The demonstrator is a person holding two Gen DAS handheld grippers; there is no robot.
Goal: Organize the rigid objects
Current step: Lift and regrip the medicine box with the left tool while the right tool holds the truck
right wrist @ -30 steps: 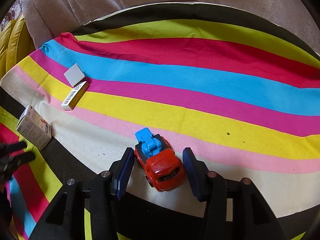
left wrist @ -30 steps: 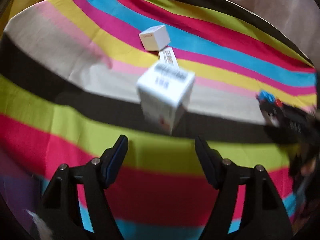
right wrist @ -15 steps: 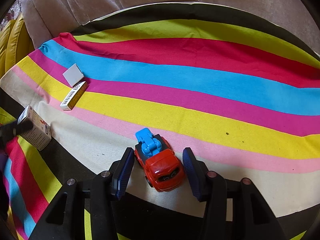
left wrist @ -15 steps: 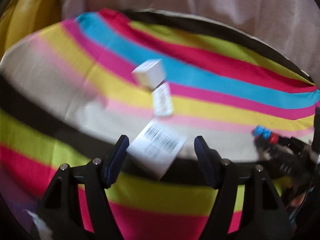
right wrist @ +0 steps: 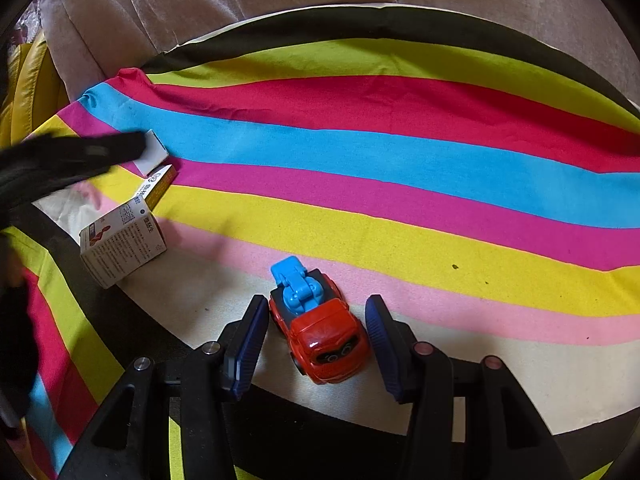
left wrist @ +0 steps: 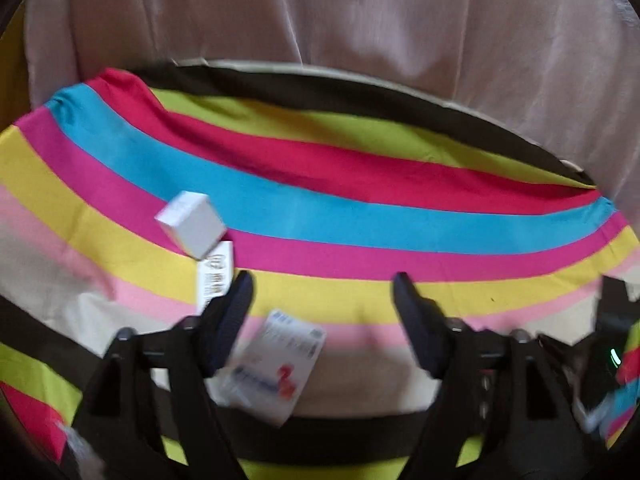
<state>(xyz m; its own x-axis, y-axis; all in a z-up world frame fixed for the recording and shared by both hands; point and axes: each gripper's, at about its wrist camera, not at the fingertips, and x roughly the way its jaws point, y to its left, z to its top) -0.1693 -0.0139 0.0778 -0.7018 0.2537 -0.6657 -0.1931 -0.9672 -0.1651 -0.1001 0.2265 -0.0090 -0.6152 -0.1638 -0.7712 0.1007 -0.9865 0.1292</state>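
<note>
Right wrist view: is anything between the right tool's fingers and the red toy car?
Nothing visible. The red toy car sits on the striped cloth between the right tool's open fingers, with only narrow gaps of bare cloth on each side. The printed box lies well off to the left.

Three boxes (right wrist: 122,246) are crowding the left side of the striped cloth (right wrist: 400,168), leaving the right side wide open.
</note>
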